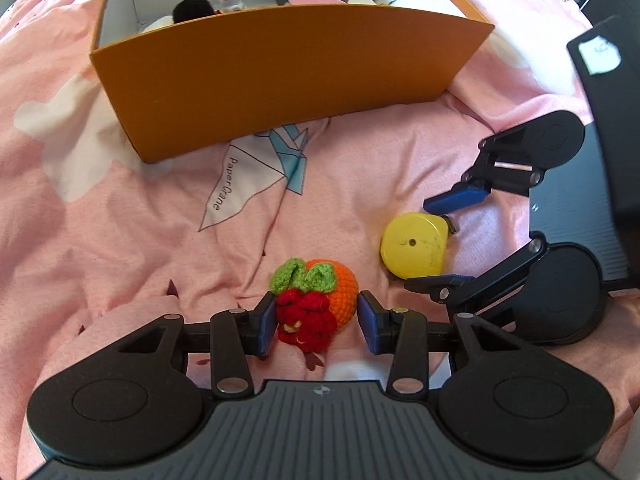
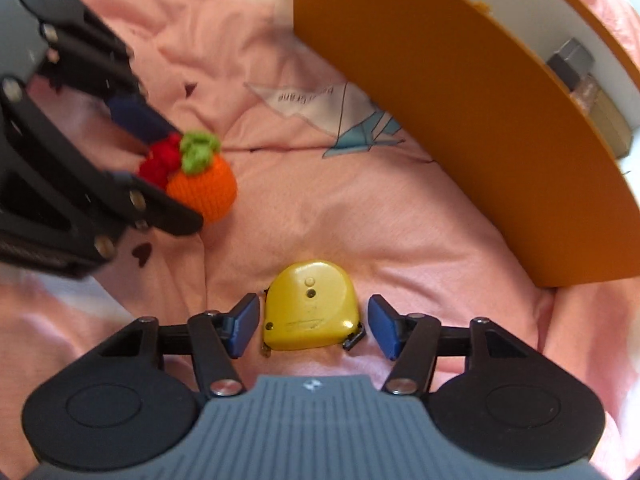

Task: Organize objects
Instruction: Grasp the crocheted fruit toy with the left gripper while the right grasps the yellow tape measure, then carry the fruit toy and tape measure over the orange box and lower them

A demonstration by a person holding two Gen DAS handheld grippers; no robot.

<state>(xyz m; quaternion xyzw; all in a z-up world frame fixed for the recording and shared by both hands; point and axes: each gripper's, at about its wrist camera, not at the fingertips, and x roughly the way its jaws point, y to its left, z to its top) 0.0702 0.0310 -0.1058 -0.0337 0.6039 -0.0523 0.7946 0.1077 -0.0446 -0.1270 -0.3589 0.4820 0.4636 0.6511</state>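
Left gripper (image 1: 318,322) fingers wide around crochet fruit (image 1: 316,304); right gripper (image 2: 312,326) wide around tape measure (image 2: 310,308). Soft bedding may let either slip.

Crocheted fruit (image 1: 314,304) between the left gripper's (image 1: 319,323) pads — knitted yarn, rough and matt, in red, orange and green. Tape measure (image 2: 310,306) between the right gripper's (image 2: 312,327) 2 blue pads (image 2: 244,325): hard yellow plastic, smooth, slightly glossy, lightly scuffed. Pads look rubbery and matt; gripper links are matt black plastic with bright metal pins. Bedsheet (image 1: 120,232) beneath both — soft pink cloth, creased. Box (image 1: 280,84) ahead: smooth matt orange cardboard.
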